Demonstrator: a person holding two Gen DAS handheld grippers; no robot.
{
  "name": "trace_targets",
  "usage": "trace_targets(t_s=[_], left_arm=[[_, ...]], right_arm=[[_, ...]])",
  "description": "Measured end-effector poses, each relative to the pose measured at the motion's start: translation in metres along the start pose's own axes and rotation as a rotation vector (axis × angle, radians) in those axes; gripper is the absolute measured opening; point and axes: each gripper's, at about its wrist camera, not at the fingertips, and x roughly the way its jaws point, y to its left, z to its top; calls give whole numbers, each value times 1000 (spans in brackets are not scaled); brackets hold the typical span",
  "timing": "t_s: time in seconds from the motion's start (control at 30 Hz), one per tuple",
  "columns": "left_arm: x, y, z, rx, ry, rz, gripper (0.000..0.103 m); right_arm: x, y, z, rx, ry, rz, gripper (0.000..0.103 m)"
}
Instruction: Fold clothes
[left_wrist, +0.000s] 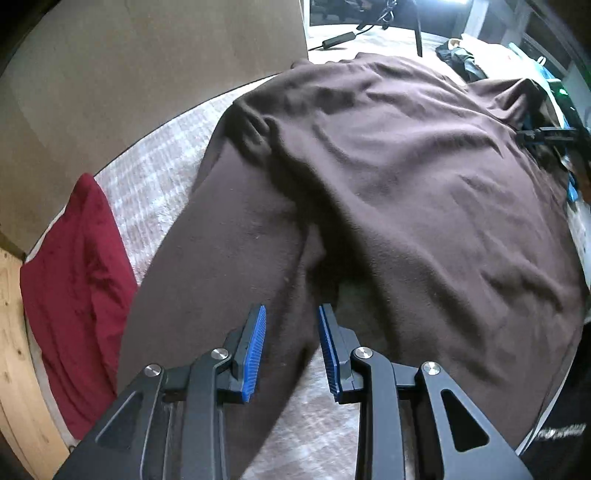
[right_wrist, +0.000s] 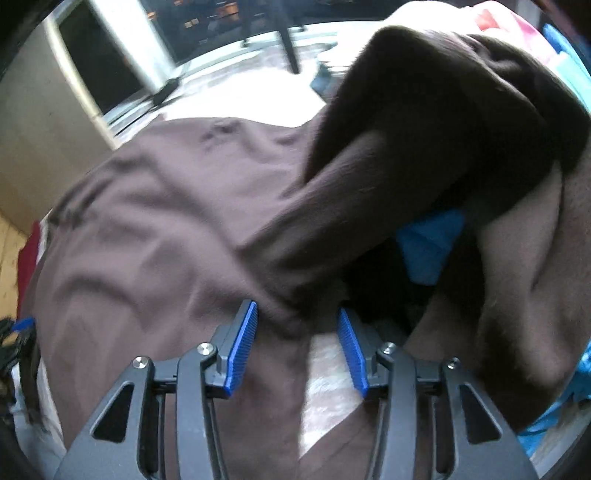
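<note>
A dark brown garment (left_wrist: 388, 177) lies spread over a pale patterned bed cover (left_wrist: 155, 177), filling the left wrist view from 6 to 2 o'clock. The left gripper (left_wrist: 291, 347) hovers over one long brown sleeve running toward 7 o'clock, its blue pads (left_wrist: 255, 350) parted and gripping nothing. A red cloth (left_wrist: 74, 295) lies at 9 o'clock. In the right wrist view the right gripper (right_wrist: 297, 350) is spread wide above the brown cloth, where a bunched fold rises toward 1 o'clock over a blue item (right_wrist: 428, 243).

One brown garment (left_wrist: 406, 177), one red cloth (left_wrist: 74, 288)
</note>
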Motion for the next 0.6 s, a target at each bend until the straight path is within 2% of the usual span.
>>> trace_targets(t_s=[0.1,0.27,0.3,0.33,0.37,0.4,0.43,0.53,0.6], left_arm=[[1,1,-3,33,15,-18,28],[10,1,-2,38,35,-60,26],[12,2,-2,34,37,-74,23],[13,1,-2,39,39,-67,12],[12,2,-2,42,38,-63,5],[10,3,-3,46,35,-60,5],[9,5,-3,43,34,-53,4],[0,21,-2,-5,19,-21,4],[-3,23,-2,0,18,30,5]], right_arm=[[7,-1,4,11,11,-2,54],[11,29,-1,-137,17,-15,54],[12,34,-3,-165,21,-25,41],[11,38,-4,-196,15,-52,30],[10,41,-5,-228,12,-68,11],[7,41,-4,-242,14,-64,6],[4,39,-3,-249,9,-69,6],[-1,31,1,-270,-9,-147,6],[5,37,-1,-301,-7,-189,6]])
